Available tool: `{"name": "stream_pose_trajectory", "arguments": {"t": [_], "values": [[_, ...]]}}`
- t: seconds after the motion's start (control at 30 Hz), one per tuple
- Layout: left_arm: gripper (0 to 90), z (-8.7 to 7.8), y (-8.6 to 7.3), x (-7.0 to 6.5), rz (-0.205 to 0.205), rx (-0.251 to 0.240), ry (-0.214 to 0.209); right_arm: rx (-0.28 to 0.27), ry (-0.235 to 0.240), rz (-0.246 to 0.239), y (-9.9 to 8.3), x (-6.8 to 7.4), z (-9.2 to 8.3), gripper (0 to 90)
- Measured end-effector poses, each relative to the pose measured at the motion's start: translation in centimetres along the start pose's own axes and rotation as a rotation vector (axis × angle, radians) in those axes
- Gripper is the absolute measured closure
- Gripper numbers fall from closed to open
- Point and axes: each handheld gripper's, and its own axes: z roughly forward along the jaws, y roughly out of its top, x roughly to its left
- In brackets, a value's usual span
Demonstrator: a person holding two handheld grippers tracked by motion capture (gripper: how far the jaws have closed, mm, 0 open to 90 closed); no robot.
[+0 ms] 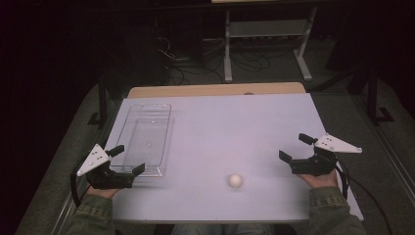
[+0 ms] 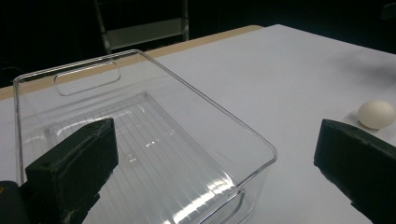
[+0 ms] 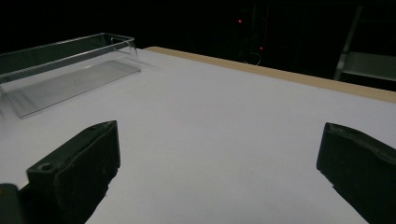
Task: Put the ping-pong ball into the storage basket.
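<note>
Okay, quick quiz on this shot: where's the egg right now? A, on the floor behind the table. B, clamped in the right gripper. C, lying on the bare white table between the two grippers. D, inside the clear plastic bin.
C: the egg lies on the white table, outside the clear bin, with the left gripper and right gripper both open and apart from it.

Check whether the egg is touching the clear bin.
Apart. The high view shows bare white table between the egg and the clear bin; the left gripper view shows the same gap.
</note>
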Motion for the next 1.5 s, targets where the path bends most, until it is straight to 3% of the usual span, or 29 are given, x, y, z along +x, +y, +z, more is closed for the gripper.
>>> {"name": "stream_pose_trajectory", "arguments": {"t": [1.03,1.5], "values": [[0.0,2.0,4.7,-1.5,0.138,0.088,-0.095,0.014,0.006,-0.003,0.0,0.1,0.2,0.0],[0.0,3.0,6.1,-2.1,0.178,0.125,-0.147,0.023,0.012,-0.008,-0.1,0.2,0.3,0.0]]}}
